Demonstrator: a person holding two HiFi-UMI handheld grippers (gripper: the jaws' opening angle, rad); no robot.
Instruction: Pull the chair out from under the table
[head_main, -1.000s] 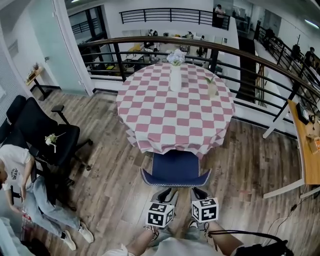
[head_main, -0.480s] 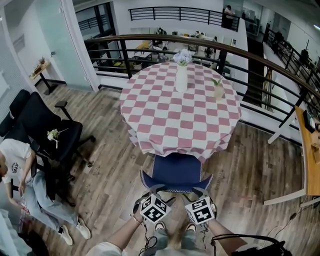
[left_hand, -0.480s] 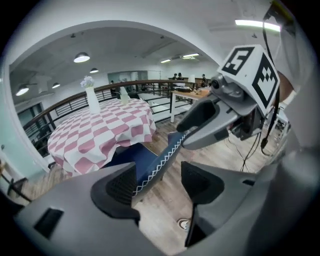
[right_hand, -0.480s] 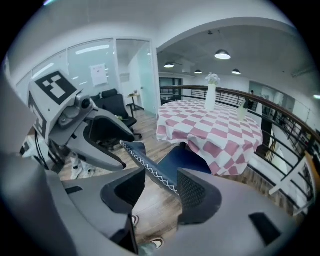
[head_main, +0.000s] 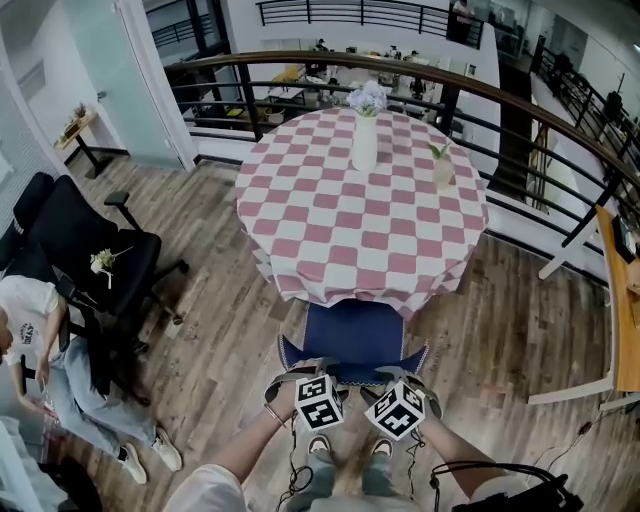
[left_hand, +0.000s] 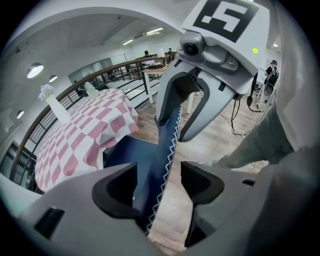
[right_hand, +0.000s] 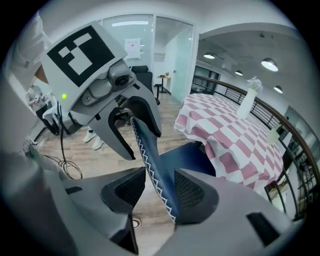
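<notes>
Now your left gripper (left_hand: 159, 182) and right gripper (right_hand: 159, 189) straddled chair (head_main: 352, 335) backrest; fingers had just been opening, stood spread, backrest between them unpinched; seat partly under tabletop (head_main: 340, 230).

Blue chair (head_main: 352, 338) partway under checkered table (head_main: 340, 235)

You're on an open-plan office mezzanine: black swivel office chair (head_main: 85, 255), pale glass partition wall (head_main: 100, 80), dark wood-topped metal railing (head_main: 449, 105) overlooking yellowish work desks (head_main: 287, 74).
</notes>
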